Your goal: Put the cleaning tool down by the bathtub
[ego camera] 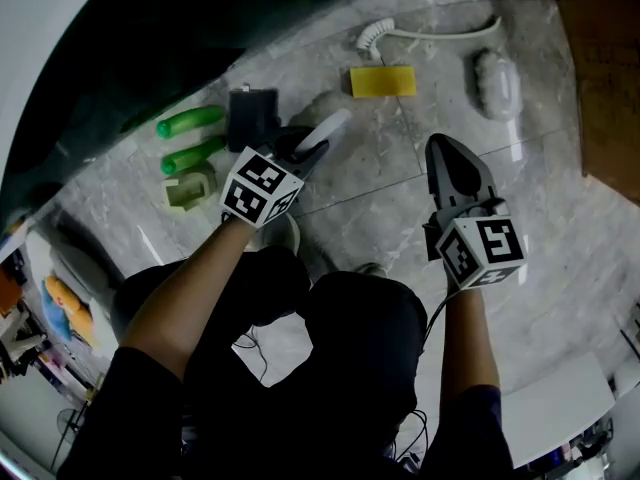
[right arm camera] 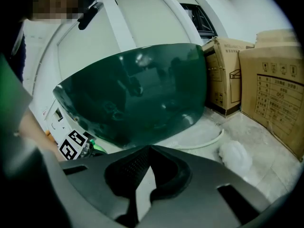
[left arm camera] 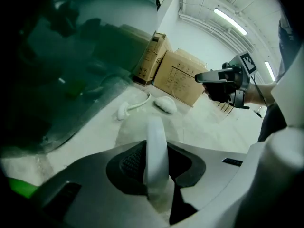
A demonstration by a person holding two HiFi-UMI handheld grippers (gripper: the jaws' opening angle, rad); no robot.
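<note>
The cleaning tool (ego camera: pixel 330 128) has a white handle and a pale, rounded head that rests on the marble floor. My left gripper (ego camera: pixel 305 151) is shut on that handle. In the left gripper view the white handle (left arm camera: pixel 156 151) stands upright between the pads of the left gripper (left arm camera: pixel 156 175). The dark green bathtub (ego camera: pixel 120 48) curves along the upper left, close to the tool; it also fills the left of the left gripper view as the bathtub (left arm camera: pixel 71 70). My right gripper (ego camera: pixel 447 148) hovers to the right with its tips together and nothing in them. The right gripper (right arm camera: pixel 149 148) faces the tub (right arm camera: pixel 137 89).
Two green bottles (ego camera: pixel 190 121) (ego camera: pixel 192 155), a pale green object (ego camera: pixel 190 188) and a dark box (ego camera: pixel 252 115) lie by the tub. Farther off are a yellow sponge (ego camera: pixel 382 81), a long-handled white brush (ego camera: pixel 430 33) and a white scrubber (ego camera: pixel 497 83). Cardboard boxes (left arm camera: pixel 183 77) stand behind.
</note>
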